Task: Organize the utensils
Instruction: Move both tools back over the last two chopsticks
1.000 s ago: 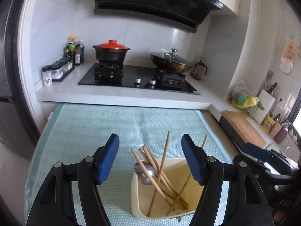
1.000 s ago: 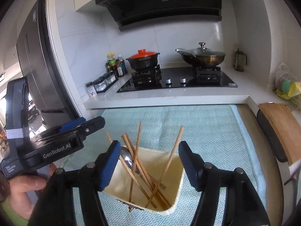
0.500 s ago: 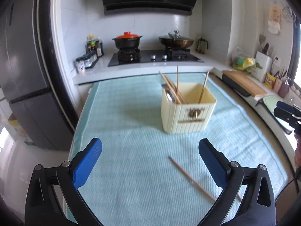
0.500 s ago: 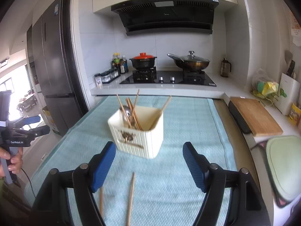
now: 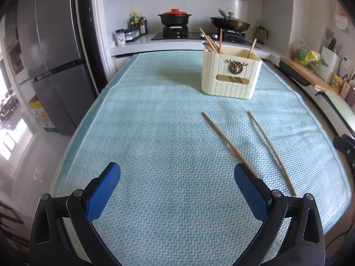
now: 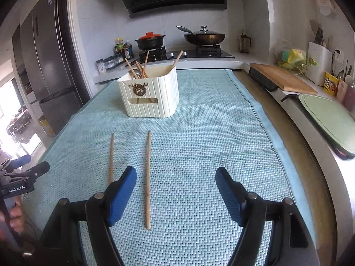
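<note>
A cream ribbed utensil box point(image 5: 230, 75) stands on the far part of the light blue mat point(image 5: 155, 146); it also shows in the right wrist view point(image 6: 150, 97). Several wooden chopsticks and a metal spoon stick out of it. Two loose chopsticks lie on the mat: one point(image 5: 224, 139) and another point(image 5: 269, 148) to its right. In the right wrist view they lie as one chopstick point(image 6: 148, 177) and another point(image 6: 111, 157). My left gripper point(image 5: 177, 184) is open and empty, low over the near mat. My right gripper point(image 6: 176, 188) is open and empty, with the longer-looking chopstick just inside its left finger.
A stove with a red-lidded pot point(image 5: 175, 17) and a lidded wok point(image 5: 228, 23) lies behind the mat. A grey fridge point(image 5: 55, 62) stands left. A wooden cutting board point(image 6: 281, 78) and a green board point(image 6: 328, 119) lie on the right counter.
Both grippers have pulled back from the box toward the near mat edge. Both loose chopsticks have come into view on the mat in front of them.
</note>
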Tool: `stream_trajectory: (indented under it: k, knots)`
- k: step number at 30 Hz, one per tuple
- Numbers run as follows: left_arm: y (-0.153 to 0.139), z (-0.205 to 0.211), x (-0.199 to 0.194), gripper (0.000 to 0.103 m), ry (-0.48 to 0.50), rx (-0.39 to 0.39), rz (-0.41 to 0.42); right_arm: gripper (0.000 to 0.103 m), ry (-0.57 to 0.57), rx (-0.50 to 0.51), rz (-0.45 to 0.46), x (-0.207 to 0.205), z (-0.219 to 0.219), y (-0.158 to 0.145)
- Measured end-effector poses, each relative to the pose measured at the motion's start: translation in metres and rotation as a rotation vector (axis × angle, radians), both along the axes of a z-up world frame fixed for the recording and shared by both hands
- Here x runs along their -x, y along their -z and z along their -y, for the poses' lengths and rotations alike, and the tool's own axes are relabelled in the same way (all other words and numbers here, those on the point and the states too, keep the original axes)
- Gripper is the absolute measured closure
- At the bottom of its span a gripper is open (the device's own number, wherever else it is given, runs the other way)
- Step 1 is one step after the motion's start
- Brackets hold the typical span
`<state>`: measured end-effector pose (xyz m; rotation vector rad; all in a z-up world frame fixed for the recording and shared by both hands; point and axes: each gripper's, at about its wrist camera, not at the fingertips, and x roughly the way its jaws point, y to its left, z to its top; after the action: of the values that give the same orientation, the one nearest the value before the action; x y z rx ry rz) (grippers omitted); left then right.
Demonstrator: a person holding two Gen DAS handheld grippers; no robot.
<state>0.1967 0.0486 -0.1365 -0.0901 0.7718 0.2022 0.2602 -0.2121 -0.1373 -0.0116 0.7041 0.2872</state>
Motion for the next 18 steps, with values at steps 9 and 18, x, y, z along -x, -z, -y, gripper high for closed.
stream_trajectory:
  k: [9, 18]
  knots:
    - [0.016, -0.008, -0.007, 0.001, -0.003, 0.108, -0.089, 0.028, -0.070, -0.011, 0.026, 0.008, -0.017, 0.003]
    - [0.031, 0.001, -0.011, 0.001, 0.066, 0.143, -0.142, 0.028, -0.079, -0.016, -0.057, -0.001, -0.020, 0.021]
